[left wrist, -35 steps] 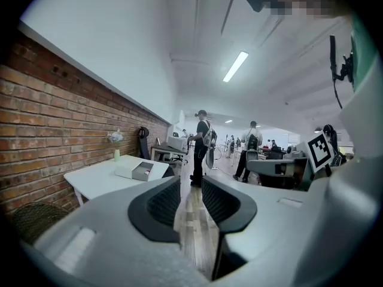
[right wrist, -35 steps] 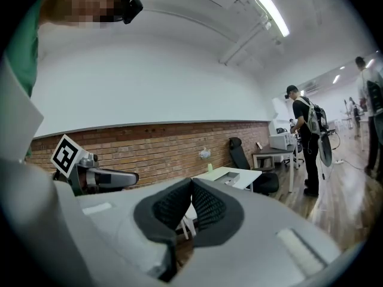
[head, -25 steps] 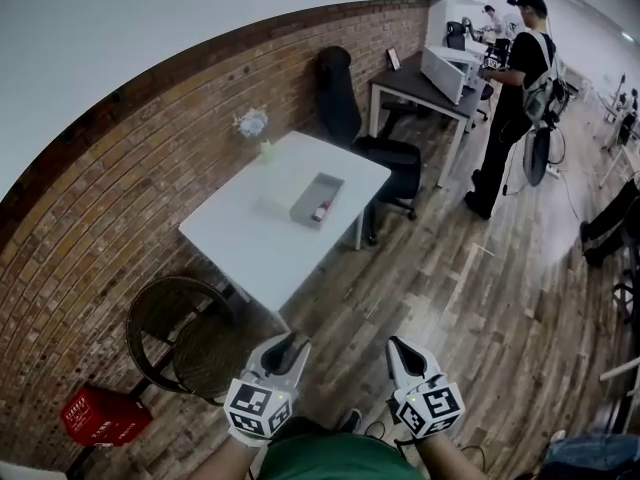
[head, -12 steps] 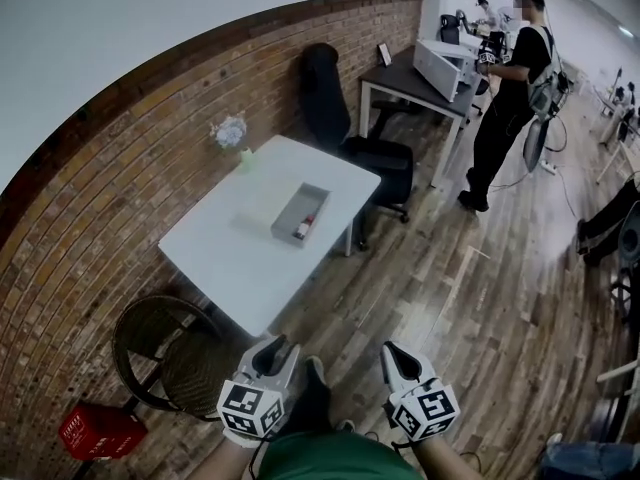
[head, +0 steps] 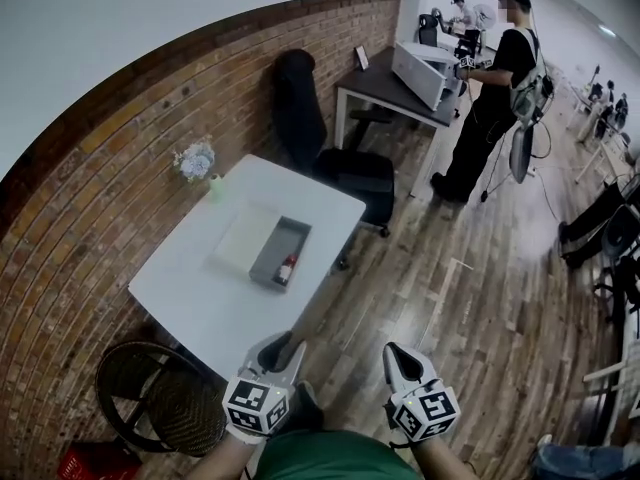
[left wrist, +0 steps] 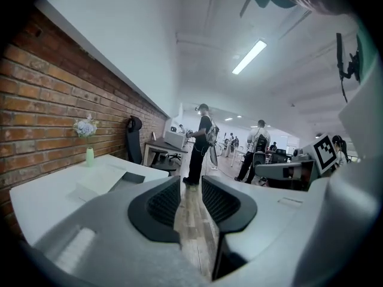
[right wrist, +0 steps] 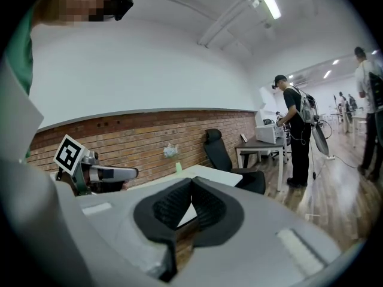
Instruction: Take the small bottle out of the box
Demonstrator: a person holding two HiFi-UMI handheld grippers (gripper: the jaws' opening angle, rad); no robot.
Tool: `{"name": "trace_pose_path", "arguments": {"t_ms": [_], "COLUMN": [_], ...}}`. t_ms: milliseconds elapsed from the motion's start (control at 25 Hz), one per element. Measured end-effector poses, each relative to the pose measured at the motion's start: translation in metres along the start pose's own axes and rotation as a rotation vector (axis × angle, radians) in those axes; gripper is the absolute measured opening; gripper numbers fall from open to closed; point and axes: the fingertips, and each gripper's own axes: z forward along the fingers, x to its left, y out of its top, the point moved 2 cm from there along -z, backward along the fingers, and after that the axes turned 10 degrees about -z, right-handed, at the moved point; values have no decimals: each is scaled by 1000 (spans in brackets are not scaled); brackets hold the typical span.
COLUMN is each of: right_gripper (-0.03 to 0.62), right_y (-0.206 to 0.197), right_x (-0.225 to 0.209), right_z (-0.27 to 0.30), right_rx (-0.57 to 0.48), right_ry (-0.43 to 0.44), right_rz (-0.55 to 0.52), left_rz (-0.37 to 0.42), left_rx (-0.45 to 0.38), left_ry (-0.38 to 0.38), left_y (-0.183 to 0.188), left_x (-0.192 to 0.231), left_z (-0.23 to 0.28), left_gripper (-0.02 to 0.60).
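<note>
On the white table (head: 190, 298) stands a grey open box (head: 272, 251), and a small bottle (head: 287, 268) with a red top lies inside it near the front end. Next to the box lies a flat white lid (head: 243, 238). Both grippers are held low over the wooden floor, well short of the table. The left gripper (head: 290, 341) is shut and empty; in its own view the left gripper (left wrist: 190, 183) faces the table and box (left wrist: 130, 178). The right gripper (head: 392, 350) is shut too, its pads meeting at the tips (right wrist: 191, 182).
A small vase of flowers (head: 197, 161) stands at the table's far corner. Black office chairs (head: 352, 173) sit behind the table, a wicker chair (head: 150, 398) at its near left. A person (head: 490, 98) stands by a dark desk (head: 385, 83) far right.
The table and box have shifted lower and left in the head view and look nearer. Both grippers hold the same place in the view, still shut.
</note>
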Motion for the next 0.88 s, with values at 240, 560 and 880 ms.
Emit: {"name": "trace_pose_path", "arguments": {"t_ms": [240, 560, 880], "right_gripper": [3, 3, 3], "right_y": [16, 21, 13], "right_x": [-4, 5, -5], "right_z": [75, 137, 202], "right_rx": [26, 66, 93], "right_ry": [6, 67, 216], "right_rz": [0, 0, 1], "left_rz": [-21, -21, 4], "left_rx": [28, 193, 247], "left_ry": [6, 46, 174], "left_y": [25, 7, 13], "left_x": [61, 129, 183], "left_z": [37, 86, 142], "left_gripper": [120, 121, 121]}}
